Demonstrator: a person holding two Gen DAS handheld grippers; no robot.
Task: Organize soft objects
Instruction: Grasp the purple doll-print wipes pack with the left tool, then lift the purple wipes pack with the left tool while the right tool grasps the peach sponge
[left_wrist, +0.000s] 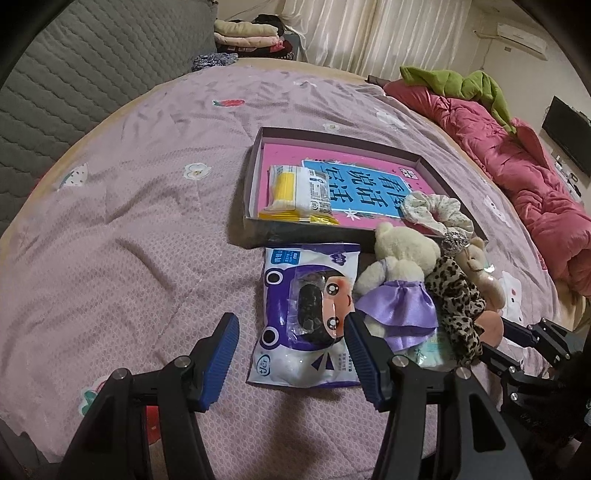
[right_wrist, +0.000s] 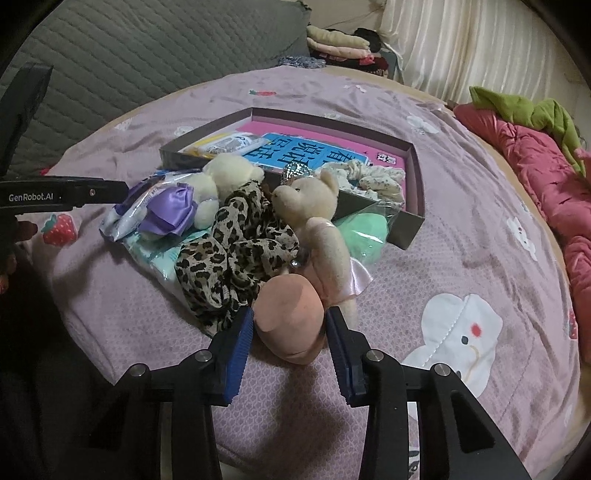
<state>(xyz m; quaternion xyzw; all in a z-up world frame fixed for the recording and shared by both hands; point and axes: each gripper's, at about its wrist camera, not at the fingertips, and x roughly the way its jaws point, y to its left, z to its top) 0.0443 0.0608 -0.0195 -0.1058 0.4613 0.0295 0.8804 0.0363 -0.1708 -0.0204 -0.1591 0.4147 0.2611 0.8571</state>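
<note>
Nearest you, your right gripper has its two pads against the sides of the one peach makeup sponge, which sits on the bedspread. Your left gripper hangs with fingers spread, holding nothing, above the lower half of one purple-and-white packet.

Just past the sponge, at twelve o'clock, lies the pile: two small teddy bears, one in a purple skirt, one in pink, one leopard-print scrunchie between them, and one mint puff in clear wrap.

Farther on stands one shallow box, holding one yellow tissue pack and one floral scrunchie at its near edge.

Bare bedspread lies open from seven to eleven o'clock in the left wrist view, and at three o'clock in the right wrist view up to the red quilt.
</note>
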